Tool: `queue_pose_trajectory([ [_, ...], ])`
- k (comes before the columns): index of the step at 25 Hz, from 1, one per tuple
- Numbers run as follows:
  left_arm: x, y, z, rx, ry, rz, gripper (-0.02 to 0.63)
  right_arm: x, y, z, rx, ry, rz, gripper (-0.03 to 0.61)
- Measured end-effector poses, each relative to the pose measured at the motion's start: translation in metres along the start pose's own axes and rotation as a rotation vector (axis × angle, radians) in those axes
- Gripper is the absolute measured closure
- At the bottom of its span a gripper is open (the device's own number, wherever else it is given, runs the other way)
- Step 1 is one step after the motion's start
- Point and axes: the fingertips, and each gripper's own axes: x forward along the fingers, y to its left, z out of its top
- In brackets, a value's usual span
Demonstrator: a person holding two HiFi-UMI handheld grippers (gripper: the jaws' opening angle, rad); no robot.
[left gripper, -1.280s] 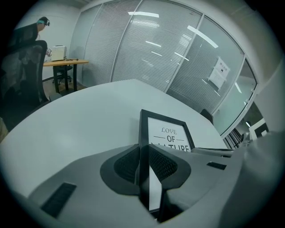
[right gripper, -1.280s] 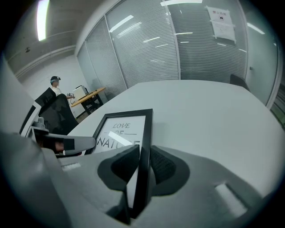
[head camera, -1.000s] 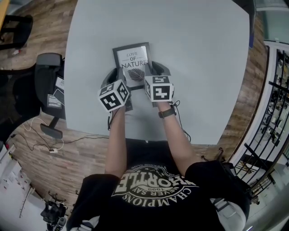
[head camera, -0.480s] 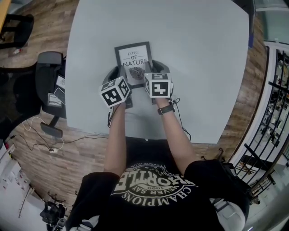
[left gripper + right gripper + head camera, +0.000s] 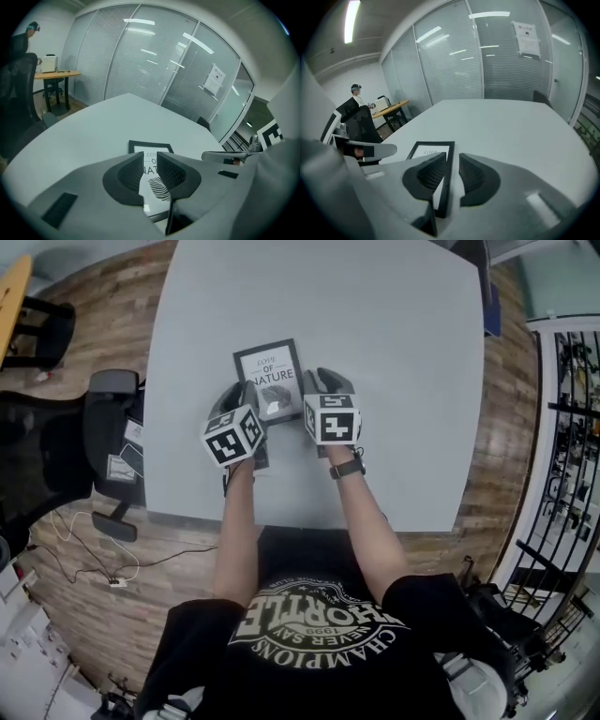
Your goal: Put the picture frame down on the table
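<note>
The picture frame (image 5: 269,377) lies flat on the worktop (image 5: 394,324), long axis pointing away from the person. Left hand-held gripper (image 5: 150,158) and right hand-held gripper (image 5: 453,160) hover released, jaws slightly parted.

Smooth matt grey table (image 5: 394,352), black-rimmed picture frame (image 5: 270,373) round white paper, wood-plank floor (image 5: 511,474).

The left gripper (image 5: 246,392) and the right gripper (image 5: 320,381) are covering the picture frame's (image 5: 269,367) near end, and the lettering on its print is showing too blurred to read fully.
</note>
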Motion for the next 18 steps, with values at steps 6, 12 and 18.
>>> queue_pose_trajectory([
  [6, -0.056, -0.054, 0.021, 0.115, -0.079, -0.070, 0.541, -0.084, 0.000, 0.023, 0.031, -0.161, -0.025, 0.497],
  [12, -0.115, -0.109, 0.039, 0.282, -0.171, -0.165, 0.543, -0.164, 0.007, 0.045, 0.028, -0.337, -0.069, 0.502],
  [18, -0.175, -0.160, 0.048, 0.377, -0.264, -0.251, 0.546, -0.239, 0.013, 0.051, 0.001, -0.461, -0.110, 0.516],
])
